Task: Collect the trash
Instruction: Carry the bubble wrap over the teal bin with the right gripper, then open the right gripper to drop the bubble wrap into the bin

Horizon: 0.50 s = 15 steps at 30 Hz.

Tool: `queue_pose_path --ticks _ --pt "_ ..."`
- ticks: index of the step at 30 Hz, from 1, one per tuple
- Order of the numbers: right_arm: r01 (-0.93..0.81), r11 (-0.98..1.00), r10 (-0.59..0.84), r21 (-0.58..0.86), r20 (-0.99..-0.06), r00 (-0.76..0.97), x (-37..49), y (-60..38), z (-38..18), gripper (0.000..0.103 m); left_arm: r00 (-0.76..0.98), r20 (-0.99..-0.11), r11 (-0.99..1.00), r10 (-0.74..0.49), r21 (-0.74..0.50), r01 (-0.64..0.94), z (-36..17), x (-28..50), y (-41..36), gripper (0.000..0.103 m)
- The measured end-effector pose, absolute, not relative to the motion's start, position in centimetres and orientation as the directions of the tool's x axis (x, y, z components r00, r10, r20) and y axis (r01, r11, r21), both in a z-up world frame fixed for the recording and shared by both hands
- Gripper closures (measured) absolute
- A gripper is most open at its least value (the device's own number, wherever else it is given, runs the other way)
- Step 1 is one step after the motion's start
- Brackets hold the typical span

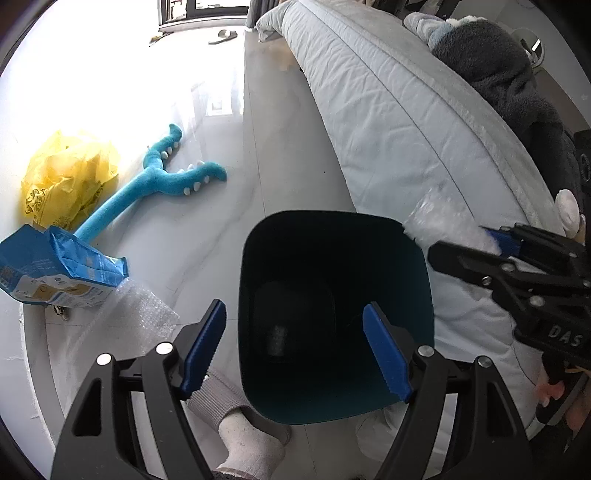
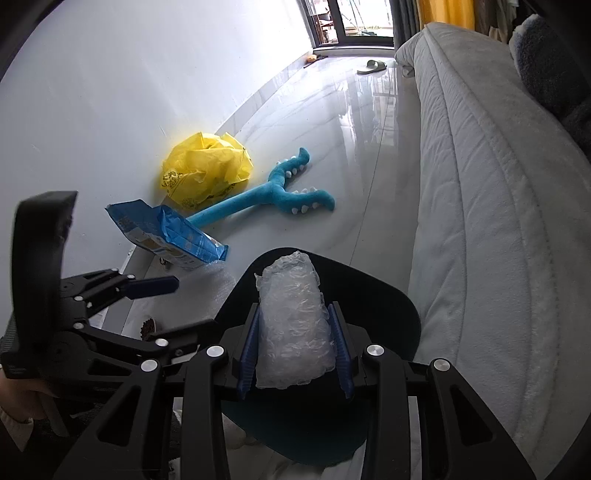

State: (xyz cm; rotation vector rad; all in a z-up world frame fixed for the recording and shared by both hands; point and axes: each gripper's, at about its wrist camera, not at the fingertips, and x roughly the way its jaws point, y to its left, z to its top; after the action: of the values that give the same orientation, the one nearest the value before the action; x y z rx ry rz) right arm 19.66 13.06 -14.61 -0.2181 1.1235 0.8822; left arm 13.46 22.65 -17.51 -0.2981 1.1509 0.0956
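Note:
A dark teal bin (image 1: pixel 334 314) stands on the floor beside the bed; it also shows in the right wrist view (image 2: pixel 384 295). My right gripper (image 2: pixel 293 350) is shut on a roll of clear bubble wrap (image 2: pixel 291 321) and holds it over the bin's rim; the roll also shows in the left wrist view (image 1: pixel 439 218). My left gripper (image 1: pixel 295 347) is open and empty above the bin's near side. A blue snack bag (image 1: pixel 55 269), a yellow plastic bag (image 1: pixel 66 177) and a sheet of bubble wrap (image 1: pixel 136 317) lie on the floor to the left.
A blue plush toy (image 1: pixel 162 181) lies on the floor by the yellow bag. The bed (image 1: pixel 388 122) with a pale quilt runs along the right. A white wall (image 2: pixel 129 92) bounds the left. A slipper (image 1: pixel 223 35) lies far off. A socked foot (image 1: pixel 251 435) is below the bin.

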Motion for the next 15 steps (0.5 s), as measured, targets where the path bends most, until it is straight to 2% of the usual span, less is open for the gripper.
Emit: queue_pose_path --ticks 15 --pt "-0.707 0.675 0.364 0.208 -0.929 0.074 18.9 16.0 -20.8 0.065 0.612 -0.790 0.964 0.010 -0.155 -0.216 -11.1 11.0 24.6 0.027"
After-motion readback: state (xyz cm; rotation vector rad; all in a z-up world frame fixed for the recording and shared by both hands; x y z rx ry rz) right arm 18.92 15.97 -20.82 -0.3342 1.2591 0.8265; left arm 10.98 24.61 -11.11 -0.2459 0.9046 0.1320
